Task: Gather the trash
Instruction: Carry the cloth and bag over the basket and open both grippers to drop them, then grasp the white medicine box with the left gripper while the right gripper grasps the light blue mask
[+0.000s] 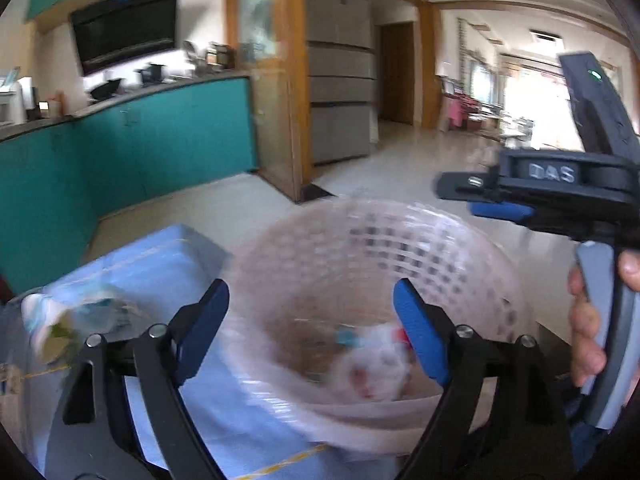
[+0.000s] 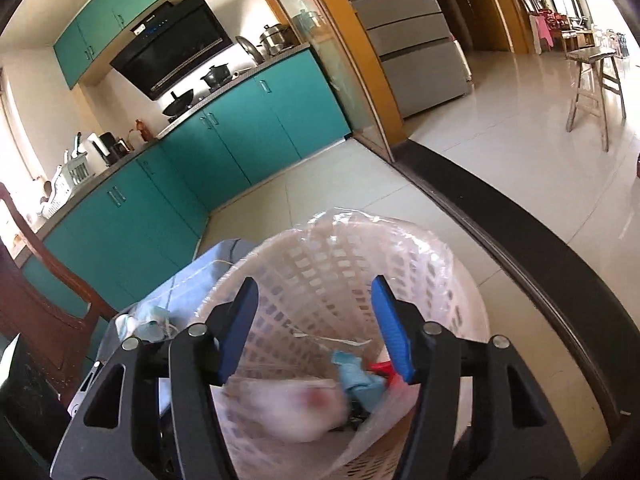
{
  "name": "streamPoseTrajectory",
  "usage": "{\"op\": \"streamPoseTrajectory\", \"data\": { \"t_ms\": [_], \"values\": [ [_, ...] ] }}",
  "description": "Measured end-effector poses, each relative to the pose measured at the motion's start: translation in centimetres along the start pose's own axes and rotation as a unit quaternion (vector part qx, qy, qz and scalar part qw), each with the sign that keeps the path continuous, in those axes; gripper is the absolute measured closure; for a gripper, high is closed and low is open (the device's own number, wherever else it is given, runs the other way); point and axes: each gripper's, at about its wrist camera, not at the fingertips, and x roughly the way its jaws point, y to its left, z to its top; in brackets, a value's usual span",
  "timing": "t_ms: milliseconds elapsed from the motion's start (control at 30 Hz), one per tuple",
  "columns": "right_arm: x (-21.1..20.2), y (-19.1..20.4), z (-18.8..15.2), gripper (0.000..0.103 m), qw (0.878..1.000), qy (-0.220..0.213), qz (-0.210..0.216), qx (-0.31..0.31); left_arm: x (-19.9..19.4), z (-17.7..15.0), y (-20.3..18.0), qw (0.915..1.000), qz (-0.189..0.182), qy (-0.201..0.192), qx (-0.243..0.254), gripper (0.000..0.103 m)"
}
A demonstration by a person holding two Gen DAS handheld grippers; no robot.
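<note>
Both the left gripper point(image 1: 312, 320) and the right gripper point(image 2: 314, 324) hover with jaws wide and empty over a pale pink lattice trash basket point(image 2: 452, 280). Inside its clear liner lie blurred white, blue and red scraps point(image 2: 356, 380). The basket stands on the floor beside the corner of a blue-covered table point(image 1: 160, 264), where more crumpled wrappers point(image 1: 60, 320) remain.

My left wrist camera and my right both look steeply down from close above the basket point(image 1: 460, 248) point(image 2: 360, 248); both share the teal cabinets point(image 1: 168, 140) point(image 2: 240, 140) behind the basket.
</note>
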Motion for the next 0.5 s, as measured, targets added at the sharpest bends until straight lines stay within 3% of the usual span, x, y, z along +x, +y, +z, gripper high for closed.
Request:
{"op": "streamPoseTrajectory", "data": {
  "t_ms": [100,167,200,300,400,500],
  "values": [
    [0.3,1.4,-0.1,0.045,1.0,0.002,0.009,-0.014,-1.7,-0.5,2.9,0.9966,0.077,-0.002,-0.029,0.019],
    [0.7,2.5,-0.2,0.044,1.0,0.007,0.019,-0.023,-2.4,-0.8,6.2,0.9882,0.142,0.014,-0.054,0.019],
    [1.1,3.2,-0.5,0.044,0.999,0.011,0.025,-0.03,-2.6,-1.0,7.8,0.9813,0.179,0.03,-0.064,0.02],
    [1.8,4.8,-0.8,0.044,0.998,0.02,0.033,-0.048,-2.6,-2.4,13.8,0.9466,0.296,0.101,-0.079,0.03],
    [2.7,6.7,-1.3,0.044,0.996,0.029,0.043,-0.067,-3.6,-4.7,19.4,0.9163,0.344,0.167,-0.12,0.031],
    [3.4,8.3,-2.0,0.044,0.995,0.038,0.049,-0.084,-4.3,-6.8,22.9,0.8968,0.37,0.208,-0.126,0.031]
  ]
}}
